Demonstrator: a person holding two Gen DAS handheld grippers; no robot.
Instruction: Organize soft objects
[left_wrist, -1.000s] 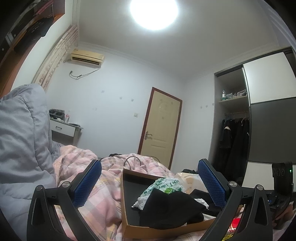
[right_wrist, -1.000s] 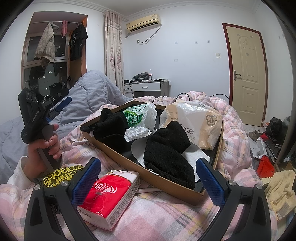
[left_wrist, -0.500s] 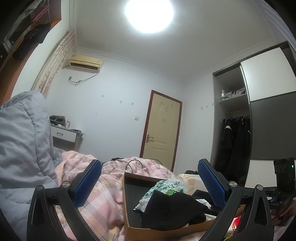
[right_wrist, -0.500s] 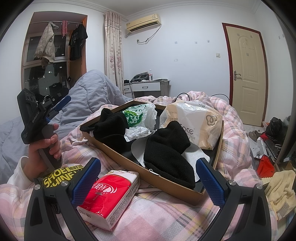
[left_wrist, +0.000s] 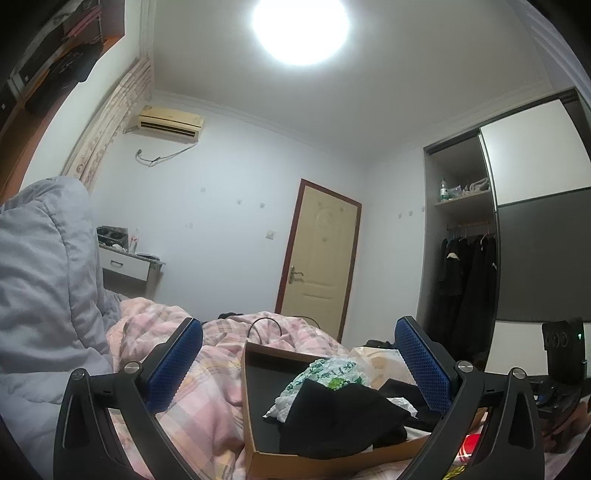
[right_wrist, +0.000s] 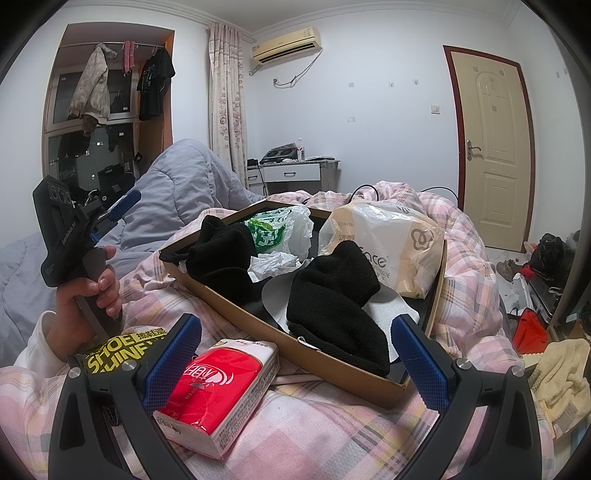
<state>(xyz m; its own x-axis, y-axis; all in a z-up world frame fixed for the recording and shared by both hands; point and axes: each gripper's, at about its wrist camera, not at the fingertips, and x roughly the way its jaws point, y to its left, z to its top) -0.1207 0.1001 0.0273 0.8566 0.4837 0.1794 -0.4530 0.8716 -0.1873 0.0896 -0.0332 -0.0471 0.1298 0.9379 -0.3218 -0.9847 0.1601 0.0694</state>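
A shallow cardboard box (right_wrist: 332, 363) lies on the pink plaid quilt (right_wrist: 295, 435). It holds a black knit hat (right_wrist: 332, 302), another black garment (right_wrist: 221, 251), a green-printed plastic bag (right_wrist: 277, 232) and a beige tissue bag (right_wrist: 391, 243). A red tissue pack (right_wrist: 218, 391) lies in front of the box, just inside my right gripper's left finger. My right gripper (right_wrist: 295, 362) is open and holds nothing. My left gripper (left_wrist: 299, 369) is open, tilted upward, with the box (left_wrist: 325, 461) and black garment (left_wrist: 343, 421) low in its view. A hand (right_wrist: 85, 299) holds the left gripper's handle.
A grey duvet (right_wrist: 177, 192) is heaped at the left. A yellow-and-black "SHOE" packet (right_wrist: 122, 350) lies by the hand. A cream towel (right_wrist: 561, 376) and a red item (right_wrist: 532, 328) sit off the bed's right side. A door (right_wrist: 491, 147) and a wardrobe (left_wrist: 517, 258) stand beyond.
My left gripper has tilted further up, so the box sits lower in its view and more ceiling shows. The right gripper view is unchanged.
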